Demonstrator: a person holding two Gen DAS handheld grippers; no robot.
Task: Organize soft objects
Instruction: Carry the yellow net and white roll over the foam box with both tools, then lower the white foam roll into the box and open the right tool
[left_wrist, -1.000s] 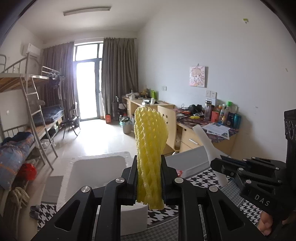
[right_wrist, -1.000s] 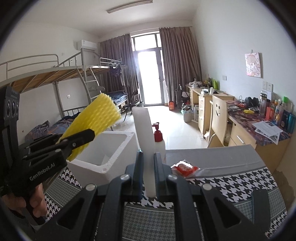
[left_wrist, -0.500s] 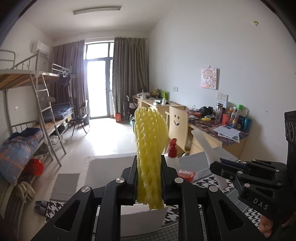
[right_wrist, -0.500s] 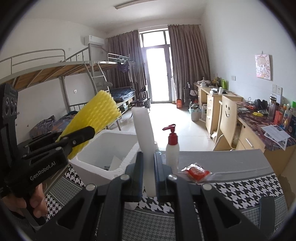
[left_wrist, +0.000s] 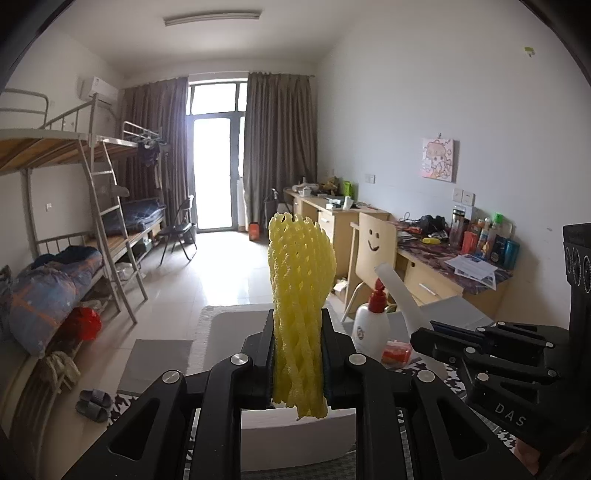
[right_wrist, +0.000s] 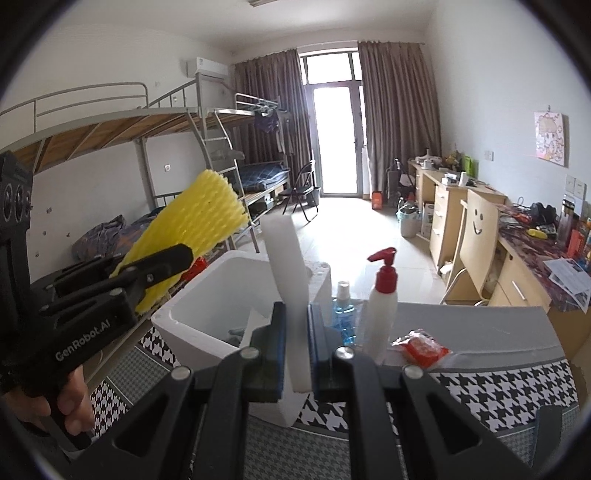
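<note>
Left gripper (left_wrist: 297, 363) clamps the yellow foam net (left_wrist: 300, 295) upright between its fingers; right gripper (right_wrist: 297, 352) pinches the white foam strip (right_wrist: 290, 280), both held above the white foam box (right_wrist: 199, 332).

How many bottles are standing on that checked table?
2: a white pump bottle with a red top right of the white foam box, and a small blue spray bottle between them. The held foam may hide others.

The tabletop (right_wrist: 517, 391), covered by a houndstooth cloth, carries a white foam box (right_wrist: 207, 314), a pump bottle (right_wrist: 382, 314), a small blue bottle (right_wrist: 343, 314) and a red packet (right_wrist: 421, 349).
</note>
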